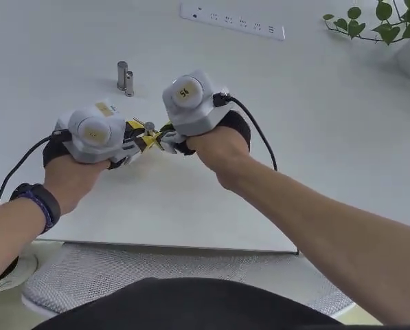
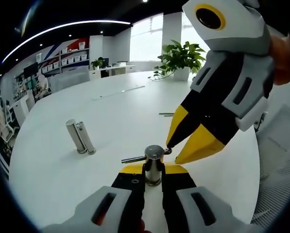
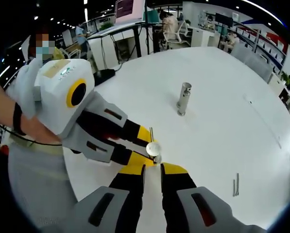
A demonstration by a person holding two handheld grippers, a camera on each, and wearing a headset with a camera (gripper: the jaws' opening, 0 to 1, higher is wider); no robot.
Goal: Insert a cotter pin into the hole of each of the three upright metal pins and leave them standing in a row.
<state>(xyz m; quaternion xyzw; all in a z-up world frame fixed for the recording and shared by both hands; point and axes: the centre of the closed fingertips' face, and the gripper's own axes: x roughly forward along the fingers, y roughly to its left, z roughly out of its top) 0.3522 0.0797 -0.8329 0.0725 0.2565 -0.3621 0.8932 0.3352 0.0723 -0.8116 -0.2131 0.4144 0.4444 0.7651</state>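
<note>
L hand-held gripper (image 2: 154,171) is squeezed shut on one metal pin (image 2: 154,158), keeping it upright & steady. R hand-held gripper (image 2: 173,153) pinches the cotter pin (image 2: 135,158), poked thru its hole. Two other pins (image 2: 80,137) wait on the bench (image 2: 62,184).

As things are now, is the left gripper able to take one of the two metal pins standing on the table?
Probably not yet: the left gripper is shut on a third metal pin. The bare table towards the standing pair looks free.
</note>
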